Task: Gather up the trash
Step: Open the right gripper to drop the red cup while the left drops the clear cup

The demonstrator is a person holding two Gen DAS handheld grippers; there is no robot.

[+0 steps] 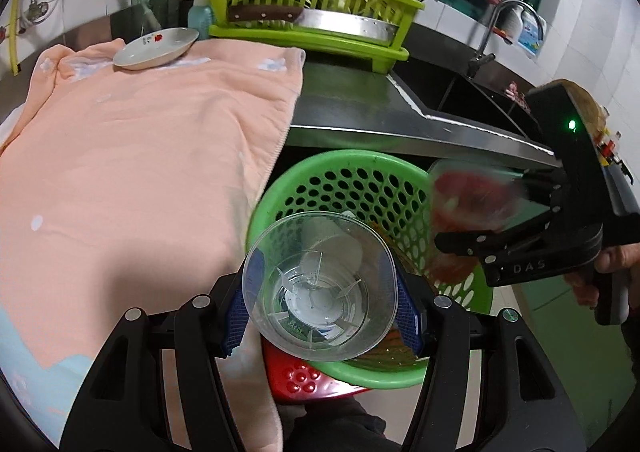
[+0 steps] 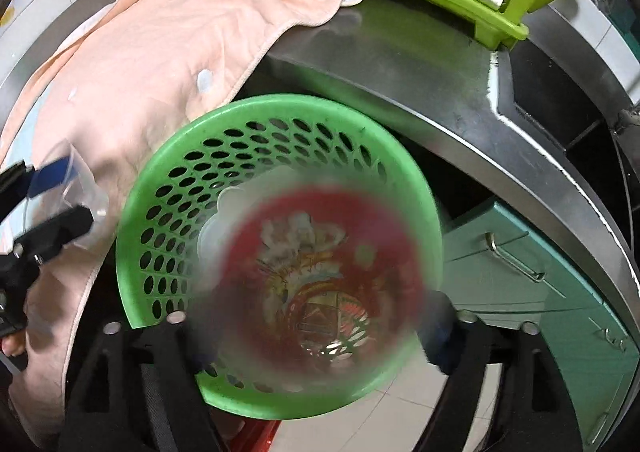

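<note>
Clear cup (image 1: 320,288) pinched between the blue pads (image 1: 406,312) of the left gripper (image 1: 322,306), mouth toward the camera, held over the near rim of the green bin (image 1: 280,187). Pads press the cup's two sides.

Red cup (image 2: 316,276), blurred, sits between the fingers of the right gripper (image 2: 320,336), directly above the bin's (image 2: 168,155) mouth. Jaws spread wide; whether the pads touch the cup's wall I cannot tell through the blur. In the left view the same cup (image 1: 468,203) shows as a red smear in front of the right gripper (image 1: 472,219), over the bin's far-right rim.

Bin is perforated and stands on the floor against the steel counter (image 1: 360,111). Some white and orange-brown scraps show inside it. A red perforated thing (image 1: 300,380) lies under its near edge.

Peach towel (image 1: 140,171) covers the counter's left part, hanging over the edge beside the bin. A plate (image 1: 156,47) rests on its far end. Lime dish rack (image 1: 312,7) stands behind, holding bowls and a metal tray. Sink with tap (image 1: 492,35) to the right. Teal drawers (image 2: 532,272) under the counter.
</note>
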